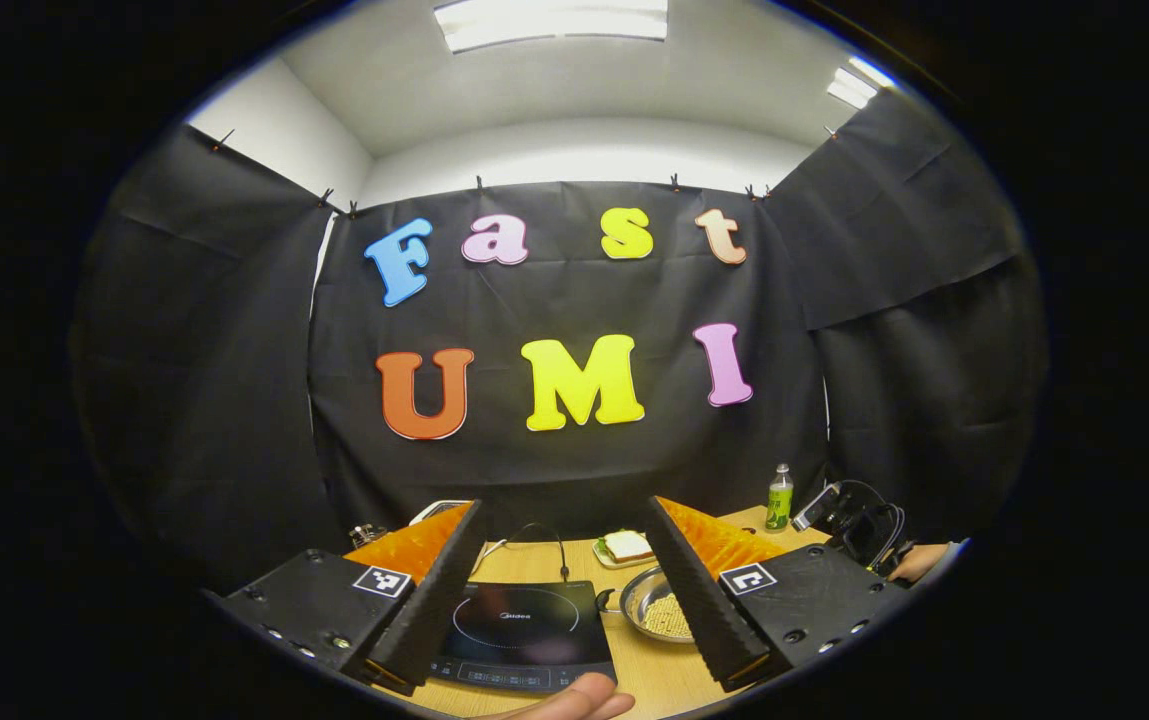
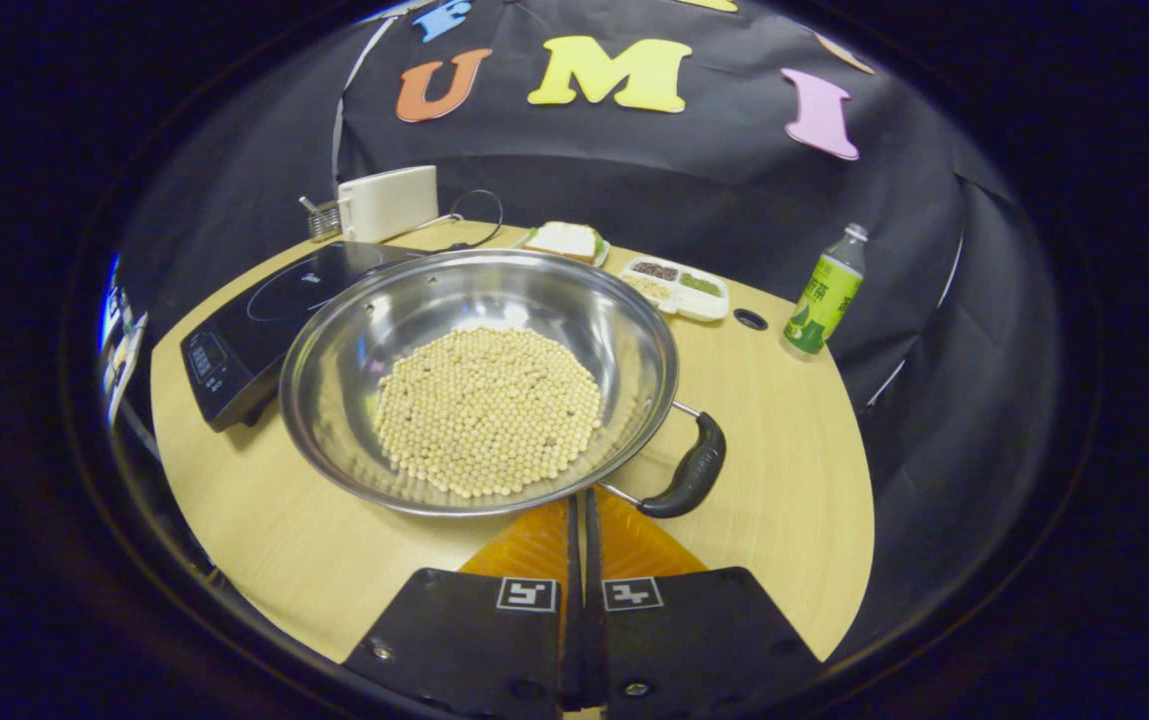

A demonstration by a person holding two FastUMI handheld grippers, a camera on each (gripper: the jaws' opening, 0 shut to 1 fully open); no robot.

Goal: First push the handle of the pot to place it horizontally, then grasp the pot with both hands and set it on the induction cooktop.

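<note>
steel pot (image 2: 479,375) of beans beside black induction cooktop (image 2: 264,320), handle (image 2: 691,470) right.

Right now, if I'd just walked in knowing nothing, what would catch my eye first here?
Probably the shiny pot heaped with pale beans, sitting mid-table right in front of the right gripper, whose jaws are closed near the pot's rim, beside its dark handle. Next, the black cooktop just left of the pot, and a green bottle standing at the table's far right edge.
</note>
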